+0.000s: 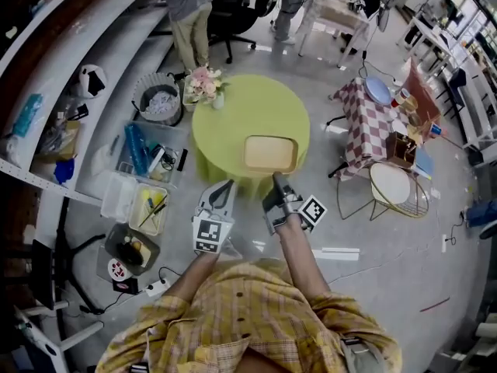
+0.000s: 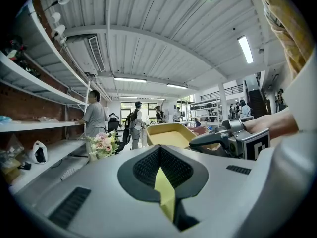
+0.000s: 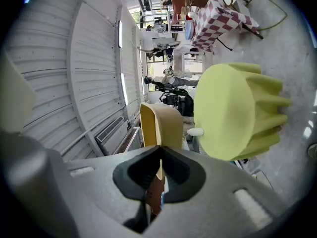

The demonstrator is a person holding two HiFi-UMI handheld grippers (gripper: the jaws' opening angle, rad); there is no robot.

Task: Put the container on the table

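Plaid shirt (image 1: 256, 317) fills foreground. Right gripper (image 1: 278, 183) clamped on near rim of tan container (image 1: 269, 152), holding it over near half of green table (image 1: 233, 123); apparently not yet resting. Left gripper (image 1: 224, 189) pinched together, empty, kept beside table edge, clear of placement. Flowers (image 1: 203, 82) well apart.

Tan container (image 1: 270, 152), lime-green table (image 1: 241, 107), red-checked cloth (image 1: 365, 127)

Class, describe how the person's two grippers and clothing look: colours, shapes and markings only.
The left gripper and the right gripper both have pale grey, wedge-shaped bodies, and their fingers have black ribbed linings. Each carries a cube with black-and-white square markers. The person wears a yellow plaid shirt.
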